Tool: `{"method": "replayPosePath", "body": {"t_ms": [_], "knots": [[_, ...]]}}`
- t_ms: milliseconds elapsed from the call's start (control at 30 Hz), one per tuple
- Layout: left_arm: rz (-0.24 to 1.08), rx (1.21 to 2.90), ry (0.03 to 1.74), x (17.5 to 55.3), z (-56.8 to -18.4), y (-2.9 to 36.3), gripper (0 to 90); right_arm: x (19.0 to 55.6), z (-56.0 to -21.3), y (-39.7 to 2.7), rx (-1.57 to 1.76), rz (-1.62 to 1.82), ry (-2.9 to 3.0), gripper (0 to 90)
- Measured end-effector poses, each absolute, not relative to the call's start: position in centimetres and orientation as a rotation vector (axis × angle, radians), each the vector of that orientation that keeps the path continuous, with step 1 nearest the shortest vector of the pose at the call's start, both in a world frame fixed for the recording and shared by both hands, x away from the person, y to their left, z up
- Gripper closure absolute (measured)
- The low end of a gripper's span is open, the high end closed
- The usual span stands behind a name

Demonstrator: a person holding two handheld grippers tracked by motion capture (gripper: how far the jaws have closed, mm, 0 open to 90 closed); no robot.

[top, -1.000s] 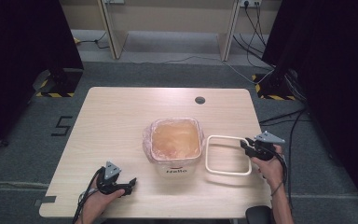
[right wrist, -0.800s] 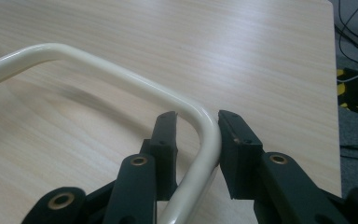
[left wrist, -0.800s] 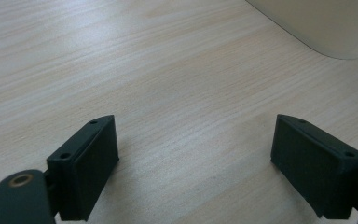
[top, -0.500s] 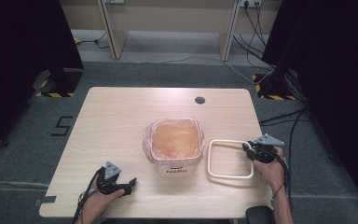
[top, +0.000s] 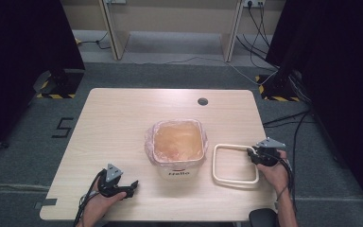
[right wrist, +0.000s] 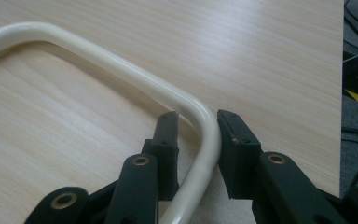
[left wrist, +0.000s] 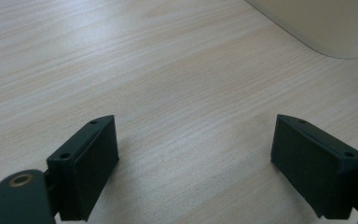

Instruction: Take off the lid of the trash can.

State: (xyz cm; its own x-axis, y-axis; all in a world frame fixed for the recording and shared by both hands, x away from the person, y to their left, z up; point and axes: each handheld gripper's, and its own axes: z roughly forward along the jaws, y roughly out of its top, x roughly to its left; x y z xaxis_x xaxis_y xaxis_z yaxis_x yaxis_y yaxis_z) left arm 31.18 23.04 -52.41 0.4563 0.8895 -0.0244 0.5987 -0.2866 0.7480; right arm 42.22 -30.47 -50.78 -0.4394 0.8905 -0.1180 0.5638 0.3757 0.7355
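**Cream frame gripped at the bench's right edge**

Grey carpet and dark curtains surround the pale wooden bench (top: pixel 123 123), whose far half lies bare, with a small round cable hole (top: pixel 203 101) near the back edge. At the middle stands a white bin (top: pixel 177 153) lined with a pinkish bag; red lettering on its front wall is too small to read surely. Just right of it, close to the bench's right edge, a cream rectangular frame (top: pixel 235 164) lies flat. The right hand-held gripper (top: pixel 254 153) reaches in from the right, the forearm coming up from the bench's front edge, and its jaws straddle the frame's rounded corner (right wrist: pixel 205 123): the outer pad presses the tube, the inner one sits a hair off it. The left hand-held gripper (top: pixel 131 186) rests low by the front left edge, pointing right toward the bin, jaws spread wide over bare wood (left wrist: pixel 191 135) with nothing between them. A floor marking beside the bench reads "5" (top: pixel 63 126).
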Motion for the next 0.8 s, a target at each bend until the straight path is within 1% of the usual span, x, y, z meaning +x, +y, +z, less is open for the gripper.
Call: {"method": "replayPosePath", "body": {"t_ms": [167, 333, 467, 500, 533, 567, 600, 667, 800], "knots": [[0.528, 2.003, 1.239, 31.2, -52.4, 23.0, 14.0, 42.2, -50.9, -30.6, 1.253, 0.863, 2.139, 72.1], [0.527, 2.003, 1.239, 31.2, -52.4, 23.0, 13.9, 42.2, -50.8, -30.6, 1.259, 0.859, 2.143, 70.7], [0.527, 2.004, 1.239, 31.2, -52.4, 23.0, 14.0, 42.2, -50.5, -30.5, 1.271, 0.86, 2.155, 59.7], [0.527, 2.004, 1.239, 31.2, -52.4, 23.0, 14.0, 42.2, -50.5, -30.5, 1.271, 0.86, 2.155, 59.7], [0.527, 2.004, 1.238, 31.2, -52.4, 23.0, 13.9, 42.3, -49.9, -30.4, 1.293, 0.872, 2.116, 53.1], [0.527, 2.004, 1.238, 31.2, -52.4, 23.0, 13.9, 42.3, -49.9, -30.4, 1.293, 0.872, 2.116, 53.1], [0.527, 2.004, 1.238, 31.2, -52.4, 23.0, 13.9, 42.3, -49.0, -30.0, 1.287, 0.917, 2.093, 46.1], [0.527, 2.004, 1.238, 31.2, -52.4, 23.0, 13.9, 42.2, -48.0, -29.6, 1.296, 0.989, 2.065, 40.2], [0.528, 2.004, 1.238, 31.2, -52.4, 23.0, 13.9, 42.0, -46.4, -28.4, 1.311, 1.115, 2.022, 34.5]]}}
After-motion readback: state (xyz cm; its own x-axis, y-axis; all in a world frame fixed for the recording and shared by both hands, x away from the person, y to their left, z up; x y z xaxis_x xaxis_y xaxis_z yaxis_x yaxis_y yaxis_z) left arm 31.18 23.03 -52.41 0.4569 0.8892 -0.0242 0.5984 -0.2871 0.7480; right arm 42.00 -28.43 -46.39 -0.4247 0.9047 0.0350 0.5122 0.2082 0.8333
